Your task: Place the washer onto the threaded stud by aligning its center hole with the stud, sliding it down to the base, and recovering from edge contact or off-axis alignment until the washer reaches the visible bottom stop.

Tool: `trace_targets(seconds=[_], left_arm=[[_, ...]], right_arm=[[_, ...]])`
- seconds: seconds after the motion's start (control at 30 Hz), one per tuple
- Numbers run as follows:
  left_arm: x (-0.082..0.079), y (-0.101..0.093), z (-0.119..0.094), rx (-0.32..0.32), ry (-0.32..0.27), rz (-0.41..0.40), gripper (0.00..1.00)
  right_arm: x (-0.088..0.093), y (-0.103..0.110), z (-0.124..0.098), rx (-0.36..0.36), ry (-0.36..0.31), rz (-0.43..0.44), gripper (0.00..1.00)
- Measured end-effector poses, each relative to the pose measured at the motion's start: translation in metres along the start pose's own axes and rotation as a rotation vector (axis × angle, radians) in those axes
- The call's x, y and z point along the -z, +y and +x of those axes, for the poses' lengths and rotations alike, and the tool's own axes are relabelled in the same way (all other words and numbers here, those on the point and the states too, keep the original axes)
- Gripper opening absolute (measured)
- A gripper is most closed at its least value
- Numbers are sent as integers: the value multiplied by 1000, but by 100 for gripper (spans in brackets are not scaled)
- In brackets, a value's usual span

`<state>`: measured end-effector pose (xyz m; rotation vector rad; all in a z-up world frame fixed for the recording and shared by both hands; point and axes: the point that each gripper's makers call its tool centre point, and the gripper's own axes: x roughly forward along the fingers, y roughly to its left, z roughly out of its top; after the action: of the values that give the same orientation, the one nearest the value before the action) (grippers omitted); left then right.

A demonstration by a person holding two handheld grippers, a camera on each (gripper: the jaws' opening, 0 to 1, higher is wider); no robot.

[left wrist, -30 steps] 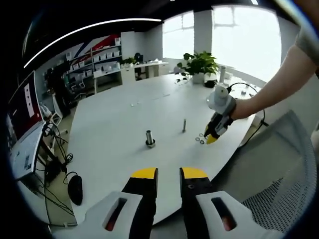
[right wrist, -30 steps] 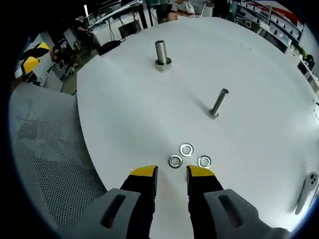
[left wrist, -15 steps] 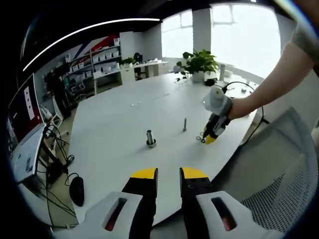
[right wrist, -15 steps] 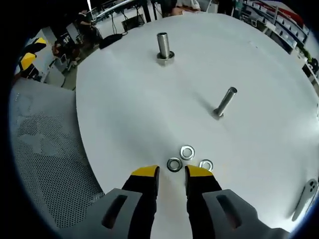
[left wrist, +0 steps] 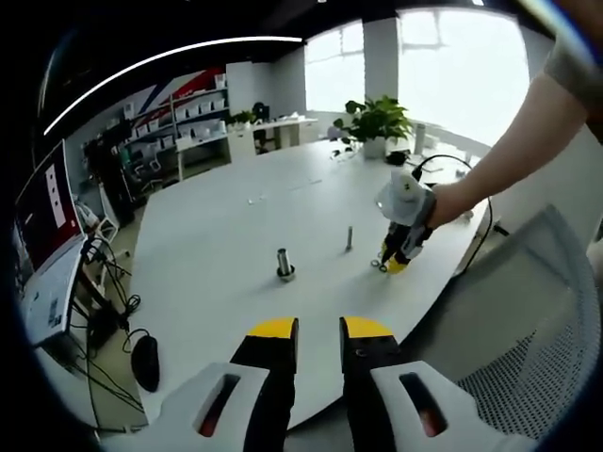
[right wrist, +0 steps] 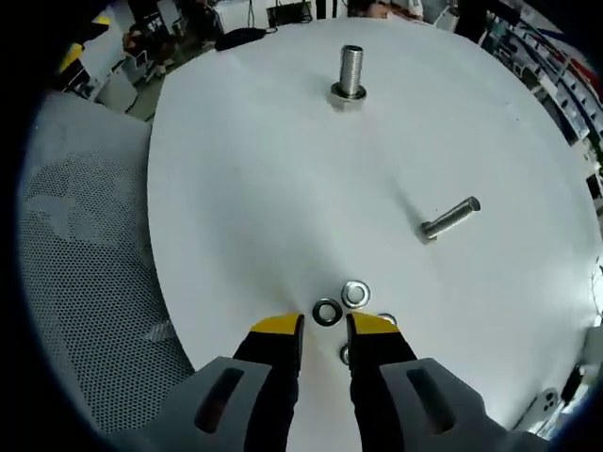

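Washers are lying in a small cluster on the white table (right wrist: 236, 188), right at the tips of the right tool (right wrist: 323, 330). One washer (right wrist: 327, 312) is sitting just ahead of the gap between its yellow-tipped jaws, a second washer (right wrist: 355, 294) is touching it a little farther out, and parts of others are peeking out beside and under the right-hand jaw, too hidden to count. The right tool's jaws are standing slightly apart with nothing between them, hovering low over the table edge.

Farther ahead of the right tool, the slim threaded stud (right wrist: 450, 218) is appearing tilted in the right gripper view, standing well apart from the washers. Beyond it, the thicker threaded stud (right wrist: 350, 75) is rising from its nut-like base near the far side of the table.

In the left gripper view, the right tool (left wrist: 399, 254) is pointing down at the table near the slim stud (left wrist: 349, 237), gripped by a person's hand (left wrist: 450, 203). The left tool (left wrist: 318, 330) is hanging off the near edge of the table, its jaws a narrow gap apart and holding nothing, with the thick stud (left wrist: 283, 263) well ahead of it. A mesh chair (right wrist: 75, 245) is sitting left of the right tool.
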<state>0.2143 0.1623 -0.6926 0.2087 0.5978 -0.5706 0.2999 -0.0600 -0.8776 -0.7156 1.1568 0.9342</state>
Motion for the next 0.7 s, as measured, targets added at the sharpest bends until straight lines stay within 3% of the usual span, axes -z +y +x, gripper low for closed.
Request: trace_targets(seconds=[0.27, 0.33, 0.47, 0.53, 0.7], left_arm=[[-1, 2, 0, -2, -8, -10, 15], [-1, 1, 0, -1, -8, -9, 15], [-1, 0, 0, 4, -6, 1, 15], [-2, 0, -1, 3, -12, 3, 15], [-1, 0, -1, 0, -7, 6, 15]], right_arm=[[-1, -3, 0, -20, 23, 2, 18], [-1, -5, 1, -19, 19, 44, 17], [-2, -3, 0, -18, 30, 7, 16], [-1, -2, 0, -13, 44, -57, 16], [-2, -2, 2, -11, 92, -87, 16]])
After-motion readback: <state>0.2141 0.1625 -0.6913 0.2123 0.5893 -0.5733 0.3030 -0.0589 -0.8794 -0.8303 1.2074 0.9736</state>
